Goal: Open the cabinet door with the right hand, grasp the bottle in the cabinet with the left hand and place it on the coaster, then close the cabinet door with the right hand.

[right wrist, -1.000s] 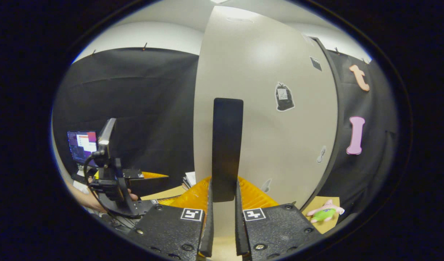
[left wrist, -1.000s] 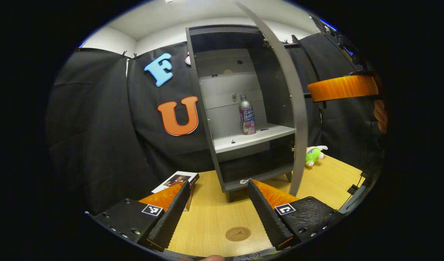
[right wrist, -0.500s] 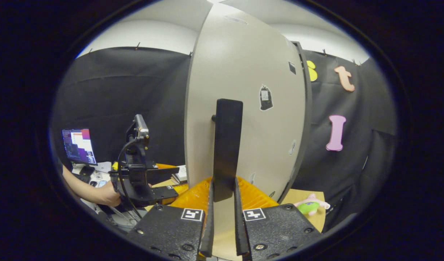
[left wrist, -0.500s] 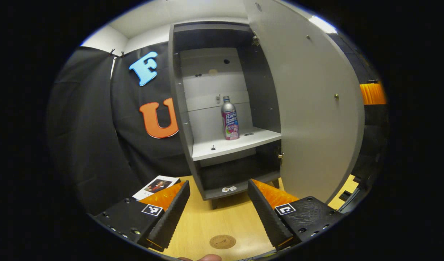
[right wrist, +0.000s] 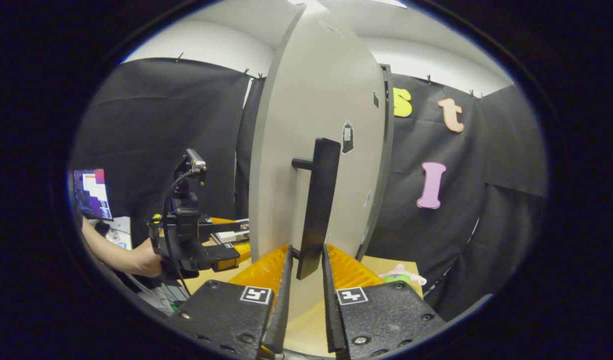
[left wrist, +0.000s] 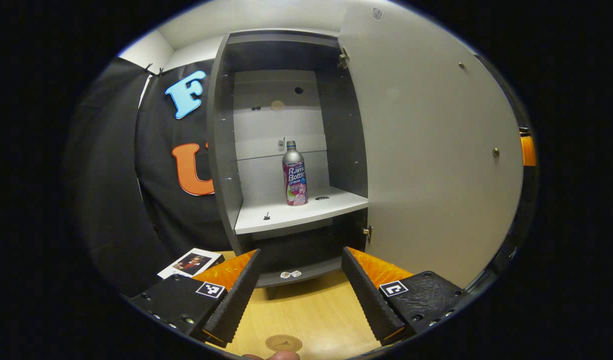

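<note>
A tall grey cabinet [left wrist: 221, 150] stands open on a pale wooden worktop [left wrist: 306, 310], its pale grey door [left wrist: 426, 150] swung wide to the right in the left gripper view. On the white middle shelf [left wrist: 296, 212] a silver bottle with a pink label [left wrist: 294, 174] stands upright, near the back wall and well apart from both grippers. The left gripper [left wrist: 299, 285] hovers low over the worktop before the cabinet with its fingers [left wrist: 236, 300] spread wide, holding nothing. A round brown coaster [left wrist: 283, 343] lies on the worktop between them, at the near edge of the view. A white printed card [left wrist: 190, 262] rests on the worktop left of the cabinet's foot.

In the right gripper view, the right gripper [right wrist: 302, 285] has its fingers [right wrist: 280, 300] closed close about the lower end of the door's long black bar handle [right wrist: 317, 205]; whether both press on it cannot be told. To the left, a person's hand [right wrist: 145, 260] holds the other gripper, and a lit screen [right wrist: 90, 192] glows behind. A small pink and green plush toy [right wrist: 400, 274] lies on the worktop beyond the door.
</note>
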`<state>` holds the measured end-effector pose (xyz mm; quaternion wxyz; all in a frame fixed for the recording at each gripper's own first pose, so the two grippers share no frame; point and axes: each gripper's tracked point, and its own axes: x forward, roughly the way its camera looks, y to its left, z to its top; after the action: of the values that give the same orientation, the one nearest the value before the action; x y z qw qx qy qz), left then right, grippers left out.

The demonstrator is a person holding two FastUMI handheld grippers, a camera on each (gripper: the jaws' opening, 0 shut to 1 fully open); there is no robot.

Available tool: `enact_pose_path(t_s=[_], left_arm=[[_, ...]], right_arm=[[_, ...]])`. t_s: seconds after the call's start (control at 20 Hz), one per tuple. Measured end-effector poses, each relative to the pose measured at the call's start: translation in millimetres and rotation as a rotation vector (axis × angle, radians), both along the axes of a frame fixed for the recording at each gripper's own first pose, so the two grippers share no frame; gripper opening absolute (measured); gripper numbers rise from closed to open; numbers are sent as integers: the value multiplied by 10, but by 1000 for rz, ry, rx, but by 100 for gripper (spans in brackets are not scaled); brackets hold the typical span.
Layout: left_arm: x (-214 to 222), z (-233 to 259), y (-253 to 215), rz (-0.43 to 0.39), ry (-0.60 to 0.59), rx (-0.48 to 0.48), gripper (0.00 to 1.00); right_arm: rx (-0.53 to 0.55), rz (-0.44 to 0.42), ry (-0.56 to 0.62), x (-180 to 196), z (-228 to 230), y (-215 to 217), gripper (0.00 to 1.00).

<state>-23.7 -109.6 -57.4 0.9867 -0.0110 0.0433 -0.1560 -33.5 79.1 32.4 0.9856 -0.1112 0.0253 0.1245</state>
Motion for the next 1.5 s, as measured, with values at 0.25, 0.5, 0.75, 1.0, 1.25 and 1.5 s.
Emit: enact_pose_path(t_s=[0.25,0.5,0.75,1.0,1.25,1.5], left_arm=[[139,34,-163,-40,-11,1,96],[349,134,-353,-76,-38,29,96],[700,371,-488,-72,-81,42,96],[1092,571,-516,-1,-101,28,96],[1450,759,-493,66,-125,56,96],[1912,836,-456,148,-102,84,96]], right_arm=[[11,-97,-21,-21,39,-208,66],[43,-175,-38,-92,14,-375,92],[5,-228,-67,-122,69,-441,96],[208,-330,-66,-207,-51,-485,96],[273,-402,-87,-260,-14,-701,95],[282,-540,-132,-270,63,-1179,95]])
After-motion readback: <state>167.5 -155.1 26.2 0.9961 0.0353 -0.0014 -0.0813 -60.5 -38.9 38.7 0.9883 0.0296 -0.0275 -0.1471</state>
